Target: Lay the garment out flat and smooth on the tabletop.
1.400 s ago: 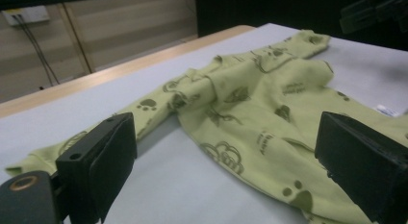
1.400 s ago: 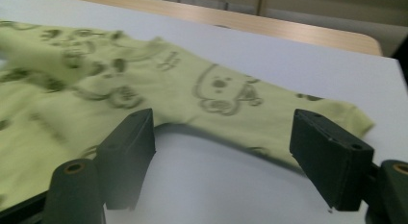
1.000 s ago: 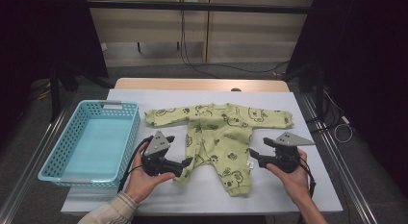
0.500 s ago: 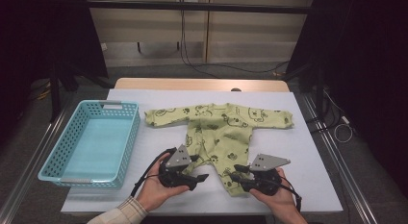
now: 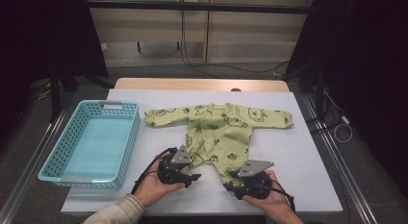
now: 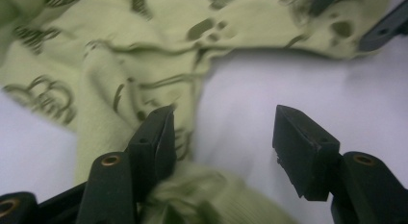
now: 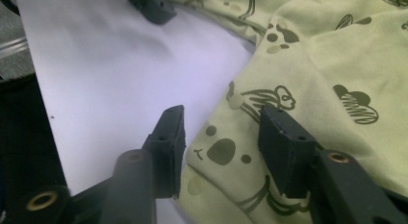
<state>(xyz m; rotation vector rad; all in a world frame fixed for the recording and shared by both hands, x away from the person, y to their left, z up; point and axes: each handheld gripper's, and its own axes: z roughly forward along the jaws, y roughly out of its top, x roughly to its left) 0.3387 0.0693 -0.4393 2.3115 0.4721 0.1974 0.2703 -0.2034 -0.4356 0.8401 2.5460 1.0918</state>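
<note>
Setting left gripper (image 6: 223,119) and right gripper (image 7: 222,116) low at the leg cuffs of the pale green, animal-printed cotton baby romper (image 5: 219,132), spread flat mid-table beside the light blue plastic basket (image 5: 131,137), for an even two-point pickup; both unclamped with cloth between, left just narrowing, right just widening.

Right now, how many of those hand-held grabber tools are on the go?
2. The left gripper sits at the end of one leg of the green baby suit; the right gripper sits at the end of the other leg, both near the table's front edge.
</note>
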